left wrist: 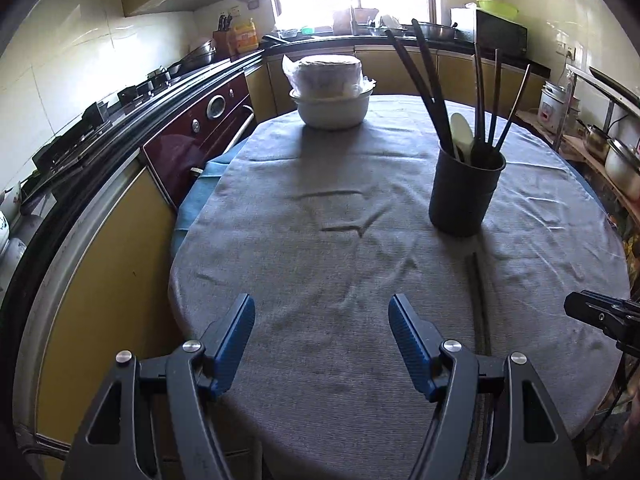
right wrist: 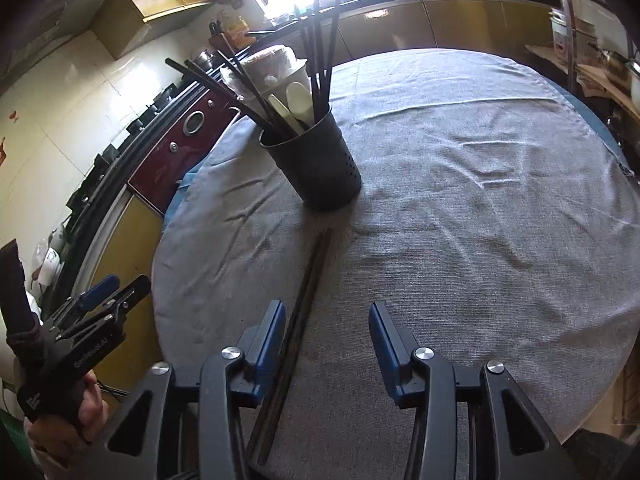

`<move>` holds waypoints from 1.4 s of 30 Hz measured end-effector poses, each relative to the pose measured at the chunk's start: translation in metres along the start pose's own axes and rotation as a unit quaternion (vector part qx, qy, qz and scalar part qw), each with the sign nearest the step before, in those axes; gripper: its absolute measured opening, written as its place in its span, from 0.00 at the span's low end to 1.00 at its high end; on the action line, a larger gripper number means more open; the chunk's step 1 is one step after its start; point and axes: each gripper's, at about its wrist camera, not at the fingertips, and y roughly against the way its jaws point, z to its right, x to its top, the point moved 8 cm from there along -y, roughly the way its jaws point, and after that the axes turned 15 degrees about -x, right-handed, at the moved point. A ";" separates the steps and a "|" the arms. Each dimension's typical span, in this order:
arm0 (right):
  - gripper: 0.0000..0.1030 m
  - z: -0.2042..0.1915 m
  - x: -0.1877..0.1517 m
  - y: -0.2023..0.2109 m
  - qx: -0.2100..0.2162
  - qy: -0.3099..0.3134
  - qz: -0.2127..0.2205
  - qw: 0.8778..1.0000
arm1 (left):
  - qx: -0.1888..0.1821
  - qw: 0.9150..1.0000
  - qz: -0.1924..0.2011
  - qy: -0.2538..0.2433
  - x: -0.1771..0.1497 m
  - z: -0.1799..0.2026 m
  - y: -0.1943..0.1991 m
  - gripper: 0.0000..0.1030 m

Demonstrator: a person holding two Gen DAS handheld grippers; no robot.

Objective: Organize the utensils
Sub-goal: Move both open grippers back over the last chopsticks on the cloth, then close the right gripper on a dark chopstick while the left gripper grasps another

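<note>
Chopsticks [right wrist: 308,280] lie flat on the grey tablecloth [right wrist: 460,220] just before the dark utensil holder [right wrist: 316,164], their near end between the parted, untouching jaws of the right gripper [right wrist: 327,320], while the left gripper [left wrist: 322,314] hangs open and empty.

You see a coarse, matt grey woven tablecloth [left wrist: 320,280], creased in places. The utensil holder [right wrist: 316,164] looks like matt dark metal or plastic, its wall perforated. The chopsticks [right wrist: 308,280] lying on the cloth look smooth and dark with a slight sheen. Your gripper pads [left wrist: 408,344] are ribbed blue plastic on matt black arms with shiny metal pins. The white bowl [left wrist: 332,108] looks glossy, its stack wrapped in clear plastic film.
</note>
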 end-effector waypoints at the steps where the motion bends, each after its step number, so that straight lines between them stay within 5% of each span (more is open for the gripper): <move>1: 0.39 -0.001 0.000 -0.001 -0.001 0.001 0.001 1.000 | 0.000 1.000 -0.001 0.002 -0.001 -0.001 -0.001 0.68; 32: 0.39 -0.008 -0.004 -0.015 0.015 0.004 -0.015 1.000 | 0.019 1.000 -0.014 -0.003 -0.004 -0.001 -0.012 0.68; 42: 0.35 -0.025 0.006 -0.039 0.004 0.017 -0.017 1.000 | -0.007 0.999 -0.040 0.024 -0.015 -0.006 -0.034 0.68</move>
